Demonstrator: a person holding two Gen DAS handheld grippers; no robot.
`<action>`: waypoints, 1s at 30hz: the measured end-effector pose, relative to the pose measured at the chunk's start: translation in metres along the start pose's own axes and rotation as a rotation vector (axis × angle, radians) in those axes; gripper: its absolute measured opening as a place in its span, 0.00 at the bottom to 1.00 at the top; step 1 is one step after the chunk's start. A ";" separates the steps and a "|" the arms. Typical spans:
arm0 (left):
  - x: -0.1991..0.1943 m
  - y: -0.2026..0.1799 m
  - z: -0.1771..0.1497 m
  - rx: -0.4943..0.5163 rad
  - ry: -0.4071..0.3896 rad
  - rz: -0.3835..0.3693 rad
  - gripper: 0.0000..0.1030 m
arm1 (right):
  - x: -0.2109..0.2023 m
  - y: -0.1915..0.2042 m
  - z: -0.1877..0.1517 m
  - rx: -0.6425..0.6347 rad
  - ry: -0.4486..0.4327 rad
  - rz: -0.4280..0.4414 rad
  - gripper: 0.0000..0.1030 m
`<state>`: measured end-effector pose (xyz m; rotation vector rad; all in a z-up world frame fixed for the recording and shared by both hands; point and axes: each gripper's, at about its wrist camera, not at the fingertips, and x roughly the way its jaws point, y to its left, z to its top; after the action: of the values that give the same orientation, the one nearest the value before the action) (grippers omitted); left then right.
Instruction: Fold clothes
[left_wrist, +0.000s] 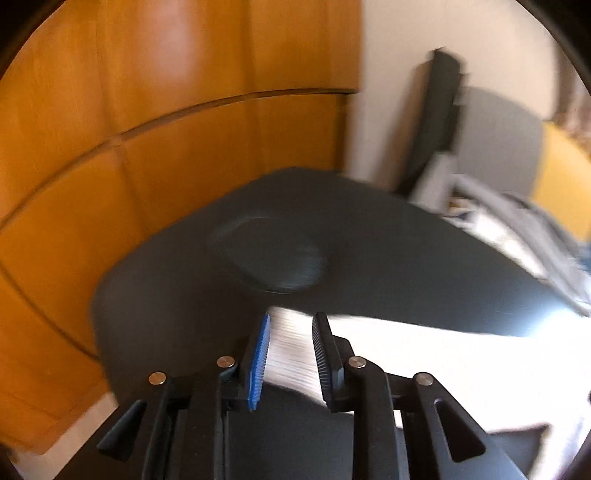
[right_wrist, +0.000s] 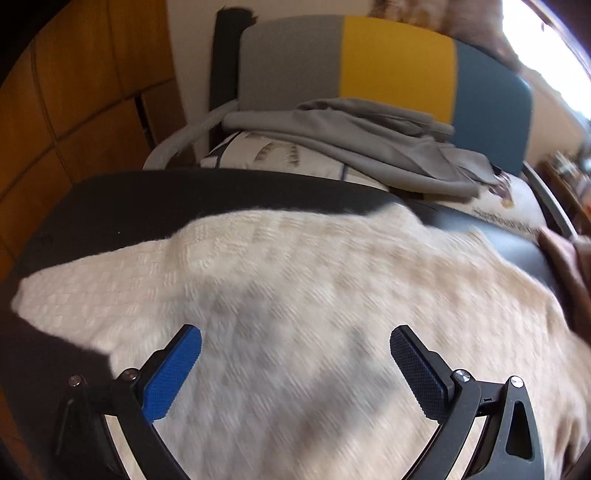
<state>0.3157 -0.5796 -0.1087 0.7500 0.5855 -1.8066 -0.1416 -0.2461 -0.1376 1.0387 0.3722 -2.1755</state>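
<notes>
A cream knitted garment (right_wrist: 295, 295) is spread across the dark counter (right_wrist: 147, 195), its edge reaching toward the far side. The right gripper (right_wrist: 295, 365) is held just above the knit with its jaws wide apart, nothing between them. The left gripper (left_wrist: 291, 354) is seen with jaws narrowly parted over a strip of the pale fabric; whether the cloth is pinched cannot be told. A grey garment (right_wrist: 369, 147) is draped on a chair (right_wrist: 399, 59) behind the counter.
</notes>
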 end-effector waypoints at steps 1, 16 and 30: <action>-0.008 -0.013 -0.008 0.022 0.005 -0.048 0.24 | -0.015 -0.017 -0.013 0.031 -0.012 -0.017 1.00; -0.166 -0.428 -0.237 0.743 0.202 -0.624 0.24 | -0.216 -0.243 -0.231 0.578 -0.089 -0.202 1.00; -0.135 -0.495 -0.241 0.881 0.150 -0.643 0.29 | -0.129 -0.151 -0.197 0.137 0.070 0.115 1.00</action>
<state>-0.0630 -0.1603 -0.1547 1.4011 0.0765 -2.6611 -0.0764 0.0242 -0.1697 1.1846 0.1916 -2.0889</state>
